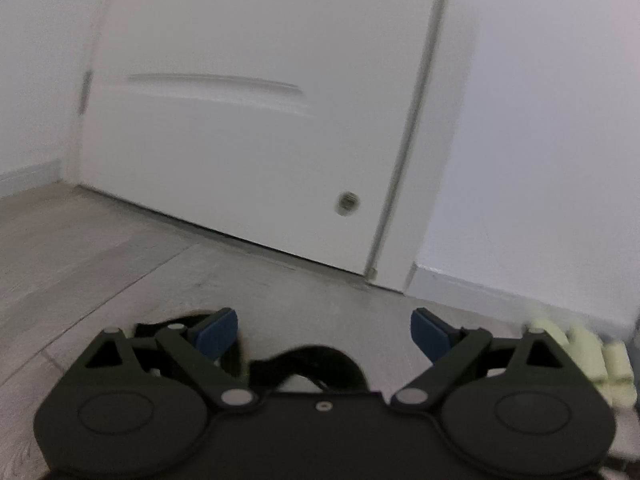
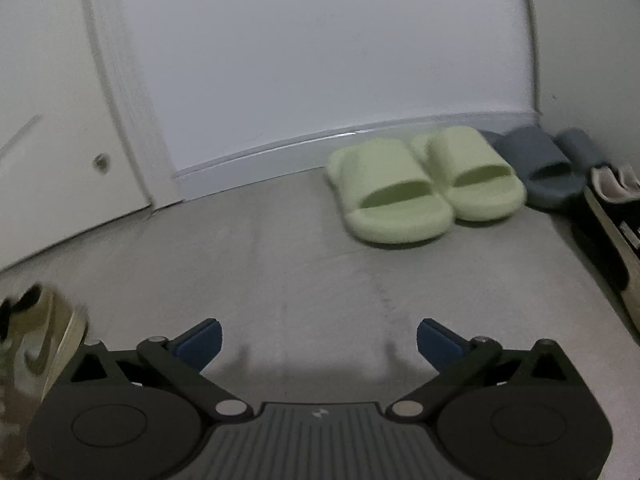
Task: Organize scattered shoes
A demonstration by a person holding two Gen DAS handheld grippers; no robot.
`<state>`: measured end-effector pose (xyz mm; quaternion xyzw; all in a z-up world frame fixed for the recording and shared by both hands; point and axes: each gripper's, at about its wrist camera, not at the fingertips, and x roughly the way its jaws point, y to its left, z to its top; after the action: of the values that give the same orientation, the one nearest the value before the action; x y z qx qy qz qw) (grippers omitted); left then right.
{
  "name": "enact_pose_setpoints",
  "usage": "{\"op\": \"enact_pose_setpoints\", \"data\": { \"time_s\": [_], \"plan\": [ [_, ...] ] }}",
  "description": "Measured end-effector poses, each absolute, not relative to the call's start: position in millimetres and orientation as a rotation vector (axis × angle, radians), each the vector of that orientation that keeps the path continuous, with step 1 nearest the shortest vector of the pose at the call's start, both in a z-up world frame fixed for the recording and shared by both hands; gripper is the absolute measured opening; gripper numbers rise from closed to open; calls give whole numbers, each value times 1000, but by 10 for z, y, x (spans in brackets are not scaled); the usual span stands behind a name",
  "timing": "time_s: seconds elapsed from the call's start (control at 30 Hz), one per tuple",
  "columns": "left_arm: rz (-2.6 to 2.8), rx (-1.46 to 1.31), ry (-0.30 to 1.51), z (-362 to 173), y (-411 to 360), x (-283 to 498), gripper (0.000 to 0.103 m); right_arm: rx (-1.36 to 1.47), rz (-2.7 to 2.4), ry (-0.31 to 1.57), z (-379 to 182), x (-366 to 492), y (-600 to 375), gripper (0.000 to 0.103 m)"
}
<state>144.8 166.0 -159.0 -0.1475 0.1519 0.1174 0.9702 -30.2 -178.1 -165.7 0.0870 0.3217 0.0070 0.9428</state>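
Left wrist view: your left tool [image 1: 324, 334] hangs low over the floor [image 1: 120, 264], fingers spread, with a dark shoe [image 1: 308, 360] directly beneath them.

Right wrist view: your right tool [image 2: 319, 344] is spread and empty; the olive sneaker [image 2: 40, 336] lies at its left, while the green slides [image 2: 424, 184] are paired by the wall ahead-right.

A home entryway or hallway corner. Shown by a white panelled door [image 1: 248, 128] with a round stopper fitting low on it, plain white walls [image 2: 320, 60] with a baseboard [image 2: 320, 140], grey wood-look floor [image 1: 80, 240], and household footwear lined along the wall: pale green slides [image 2: 424, 184], grey-blue slides [image 2: 548, 168], a sneaker [image 2: 36, 336].
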Motion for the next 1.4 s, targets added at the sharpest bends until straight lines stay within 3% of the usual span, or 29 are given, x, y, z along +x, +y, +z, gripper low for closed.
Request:
{"op": "enact_pose_setpoints", "data": {
  "time_s": [0.37,0.67,0.83,1.4],
  "plan": [
    [543,-395,200,-1399,2120,1069,95,50,262,675,-1580,-353,-921,103],
    [547,-481,198,-1416,2498,862,95,245,529,698,-1161,57,30,100],
    [604,-538,260,-1542,2746,848,95,413,609,862,-1063,549,435,101],
    [721,-664,411,-1811,3068,896,95,113,439,1149,-1219,1333,1576,100]
  ]
}}
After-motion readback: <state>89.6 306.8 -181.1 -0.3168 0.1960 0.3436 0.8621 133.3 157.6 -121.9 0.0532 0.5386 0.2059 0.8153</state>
